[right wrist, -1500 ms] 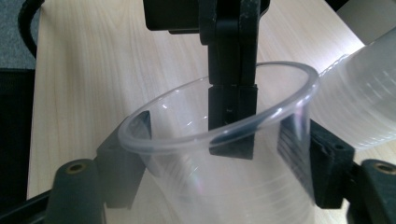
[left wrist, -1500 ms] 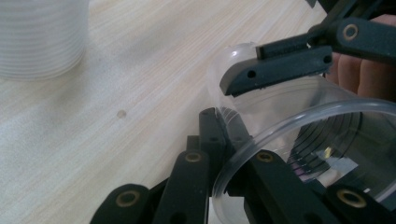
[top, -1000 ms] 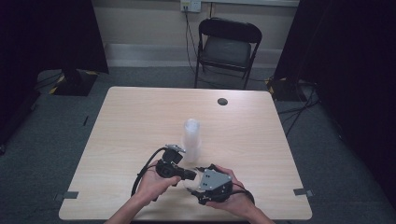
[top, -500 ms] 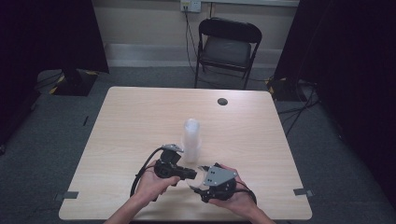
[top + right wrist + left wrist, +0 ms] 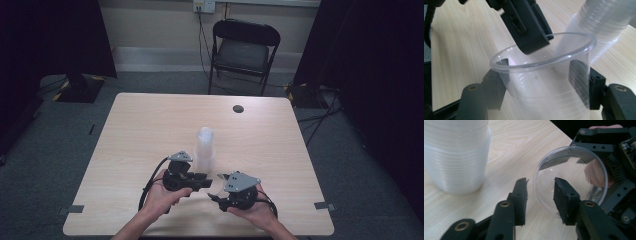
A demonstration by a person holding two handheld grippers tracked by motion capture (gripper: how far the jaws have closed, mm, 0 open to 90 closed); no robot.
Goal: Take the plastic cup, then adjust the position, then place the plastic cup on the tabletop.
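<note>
My right gripper (image 5: pixel 216 192) is clamped across the body of a single clear plastic cup (image 5: pixel 544 82), one pad pressing on each side below the rim, and it holds the cup tipped on its side just above the table (image 5: pixel 150 120), mouth turned toward my left hand. My left gripper (image 5: pixel 206 180) has just been opening: its jaws stand apart with the near edge of the cup's rim between them, and neither pad presses on the plastic, so it has let go. The stack of cups (image 5: pixel 204 149) this one belongs with stands upright just beyond both grippers, near the middle of the table. To do this handover well, I judge I should keep the right grip gentle, since thin plastic like this will buckle if squeezed harder, and draw the left jaws straight back off the rim without snagging it, because a catch could twist the cup out of the right pads. I'd also keep both hands low and clear of the stack, which looks tall enough to topple at a nudge.
</note>
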